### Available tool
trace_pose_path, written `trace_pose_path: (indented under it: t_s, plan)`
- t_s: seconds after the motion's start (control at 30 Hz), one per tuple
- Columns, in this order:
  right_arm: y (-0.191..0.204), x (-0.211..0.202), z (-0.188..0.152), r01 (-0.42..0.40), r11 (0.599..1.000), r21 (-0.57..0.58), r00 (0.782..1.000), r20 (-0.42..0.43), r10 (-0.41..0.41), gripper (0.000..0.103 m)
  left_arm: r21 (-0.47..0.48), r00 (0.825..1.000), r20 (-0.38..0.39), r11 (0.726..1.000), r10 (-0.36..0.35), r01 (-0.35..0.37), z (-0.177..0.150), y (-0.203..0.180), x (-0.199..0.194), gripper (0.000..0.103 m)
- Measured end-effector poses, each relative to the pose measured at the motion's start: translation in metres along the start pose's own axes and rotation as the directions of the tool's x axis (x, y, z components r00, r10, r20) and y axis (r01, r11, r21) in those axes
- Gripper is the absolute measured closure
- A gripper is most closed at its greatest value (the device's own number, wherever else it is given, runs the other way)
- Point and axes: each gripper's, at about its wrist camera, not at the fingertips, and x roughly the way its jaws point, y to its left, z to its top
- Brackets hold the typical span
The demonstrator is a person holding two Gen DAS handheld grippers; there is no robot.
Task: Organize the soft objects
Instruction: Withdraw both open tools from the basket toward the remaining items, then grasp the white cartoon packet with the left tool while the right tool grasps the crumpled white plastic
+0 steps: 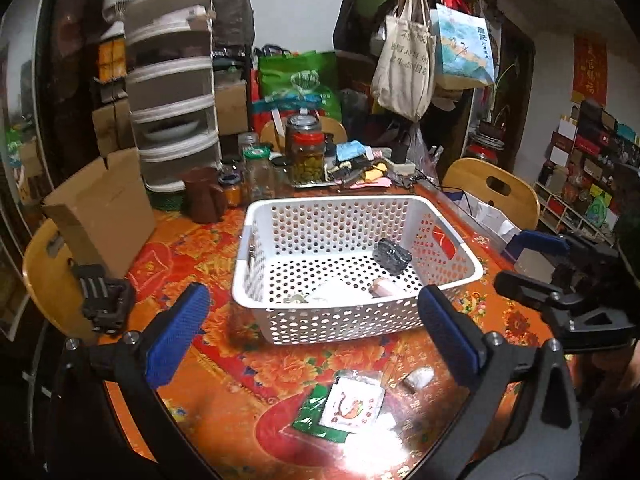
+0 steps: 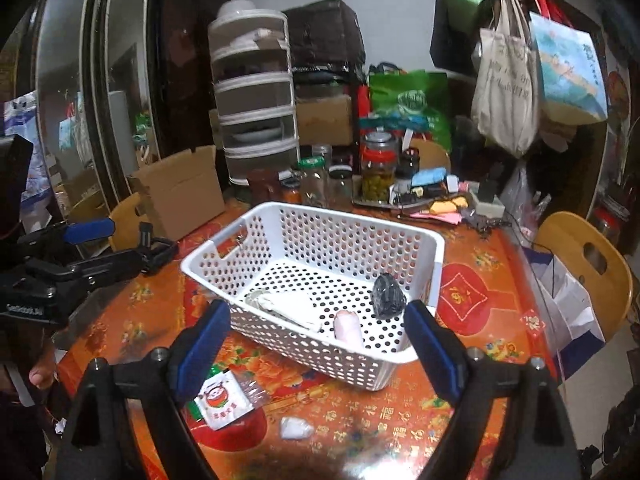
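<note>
While lying in white basket (image 2: 434, 254): dark bundle (image 2: 388, 295), pink roll (image 2: 349, 330), white cloth (image 2: 290, 307). Remaining outside on tablecloth (image 2: 460, 412): sachet (image 2: 222, 400), white wad (image 2: 295, 427). Hovering empty, jaws wide apart: left gripper (image 1: 314, 330), right gripper (image 2: 318, 350). Roughly half done.

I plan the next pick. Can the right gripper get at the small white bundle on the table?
Probably yes: the right gripper has its jaws open, and the small white bundle lies uncovered before the white basket, with nothing between.
</note>
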Motion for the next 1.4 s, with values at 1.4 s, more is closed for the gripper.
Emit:
trace_pose_path:
  t_s: [1.4]
  plan:
    - [0.003,0.060,-0.133,0.090,0.995,0.030,0.965,-0.251,-0.080,0.016,0.006,0.969,-0.241,0.998,-0.056,0.059,-0.151,-0.035,0.097,0.000]
